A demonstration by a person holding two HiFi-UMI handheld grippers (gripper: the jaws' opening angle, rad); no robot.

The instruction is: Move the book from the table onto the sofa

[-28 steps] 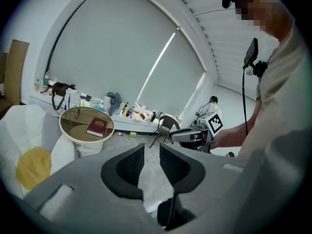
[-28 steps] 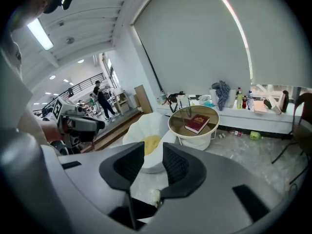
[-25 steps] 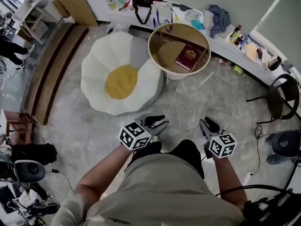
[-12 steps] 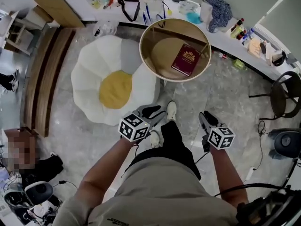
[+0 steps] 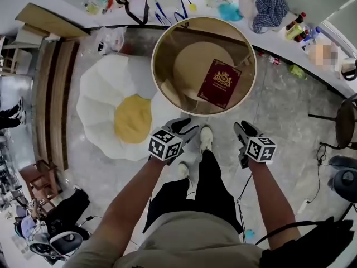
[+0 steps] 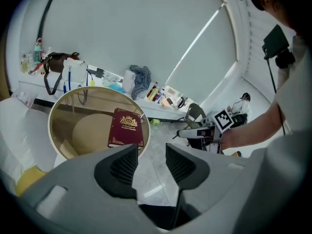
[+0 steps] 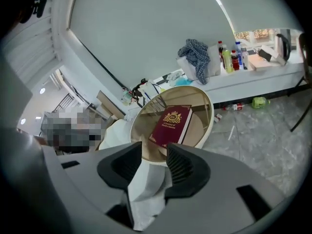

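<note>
Now we hold left gripper [image 5: 187,126] and right gripper [image 5: 244,129] empty, jaws just opened wider; book [image 5: 219,83] lies ahead between them on table [image 5: 154,71], long axis running away from us, right seems slightly nearer.

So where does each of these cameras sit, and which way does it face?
Head view: on the person's head, looking down at the book on the round table; both forearms, legs, left gripper and right gripper show.
Left gripper view: on that gripper, facing the book past its empty jaws, just opened wider; the right forearm shows.
Right gripper view: likewise, its empty jaws just opened wider.
Shared: the book.
</note>
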